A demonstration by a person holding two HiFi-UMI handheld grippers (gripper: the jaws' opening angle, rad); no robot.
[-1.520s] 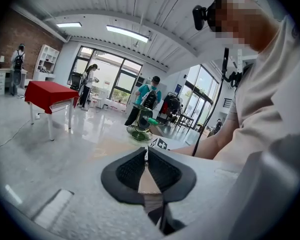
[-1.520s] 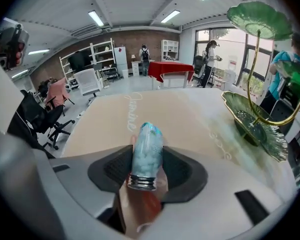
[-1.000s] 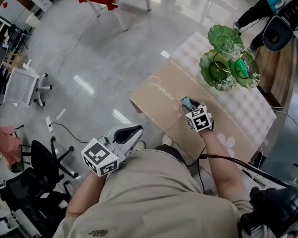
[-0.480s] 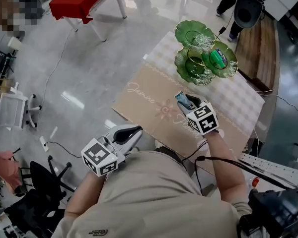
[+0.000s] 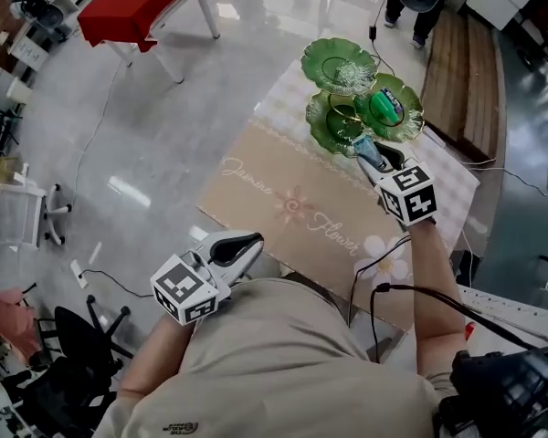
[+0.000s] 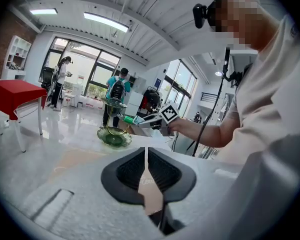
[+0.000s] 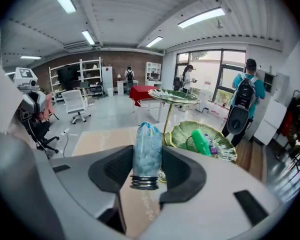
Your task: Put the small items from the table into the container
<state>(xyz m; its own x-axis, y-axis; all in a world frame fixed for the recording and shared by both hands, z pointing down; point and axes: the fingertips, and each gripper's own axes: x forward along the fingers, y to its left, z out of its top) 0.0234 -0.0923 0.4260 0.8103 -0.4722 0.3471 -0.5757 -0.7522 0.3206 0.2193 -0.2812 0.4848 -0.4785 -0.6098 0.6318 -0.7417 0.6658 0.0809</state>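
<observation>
We see a glossy grey floor point(image 5: 164, 108), a red table point(image 5: 142, 3), a white office chair point(image 5: 23, 213), tall windows point(image 7: 210, 71), ceiling strip lights point(image 7: 202, 16)

Moves right gripper point(image 5: 376, 160) with bottle point(image 7: 146, 151) farther and rightward, off the middle of the mat point(image 5: 274, 199), up to the green stand point(image 5: 352, 121); bottle tip now just beside its lower tier.

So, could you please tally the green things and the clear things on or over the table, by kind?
Green dishes: 3
Green item lying in a dish: 1
Clear bottle in the right tool: 1
Total: 5
</observation>
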